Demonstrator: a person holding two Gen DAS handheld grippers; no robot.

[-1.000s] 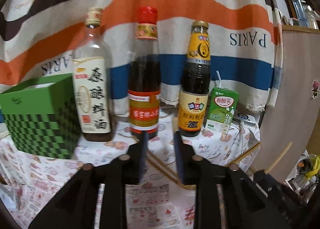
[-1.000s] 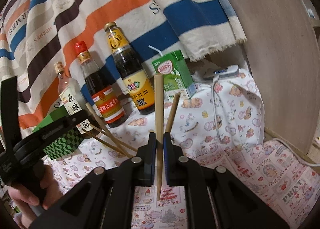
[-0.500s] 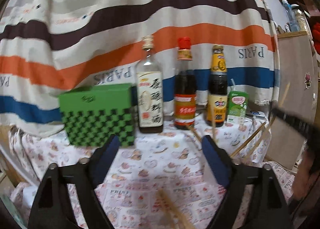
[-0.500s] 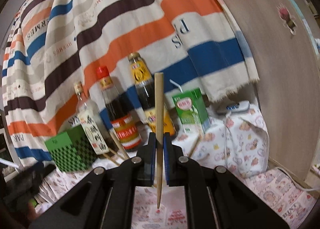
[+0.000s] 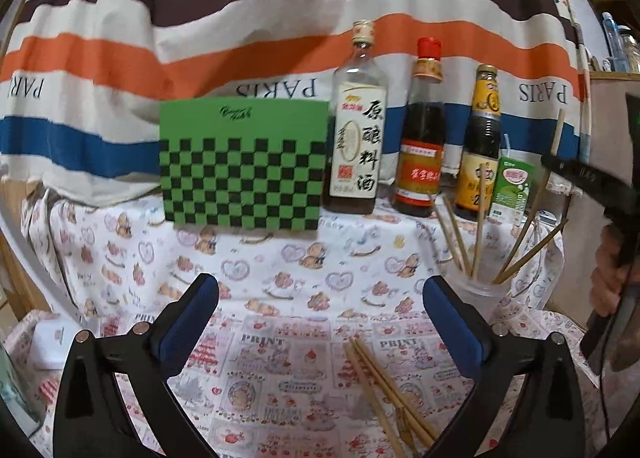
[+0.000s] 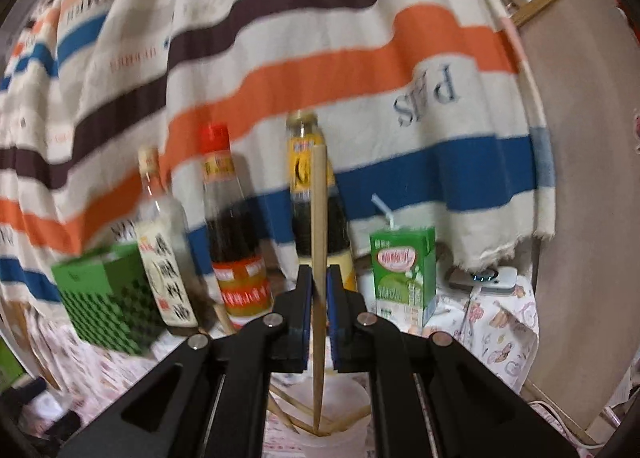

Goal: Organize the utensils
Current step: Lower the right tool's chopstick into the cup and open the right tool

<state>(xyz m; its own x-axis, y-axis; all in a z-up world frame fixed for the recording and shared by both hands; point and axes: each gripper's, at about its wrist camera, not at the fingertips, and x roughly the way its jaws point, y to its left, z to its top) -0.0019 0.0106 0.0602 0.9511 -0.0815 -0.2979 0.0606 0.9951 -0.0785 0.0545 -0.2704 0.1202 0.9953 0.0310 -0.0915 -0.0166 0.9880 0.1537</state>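
- The chopstick stands near upright at the centre of the right wrist view. Your right gripper is pressed together on its lower-middle part.
- Its lower tip sits in or just over the mouth of the clear cup, at the bottom centre of that frame. Other chopsticks lean inside the cup. Judged from this, a straight lowering along the stick's long axis should seat it.
- Two loose chopsticks lie on the patterned cloth in the lower centre of the left wrist view. Their long axis runs diagonally toward the lower right.
- Your left gripper is opening, near full spread, with nothing between its pads. The loose pair lies below and right of its centre, so this hand is the nearer one.
- Bottles and a green box stand behind.
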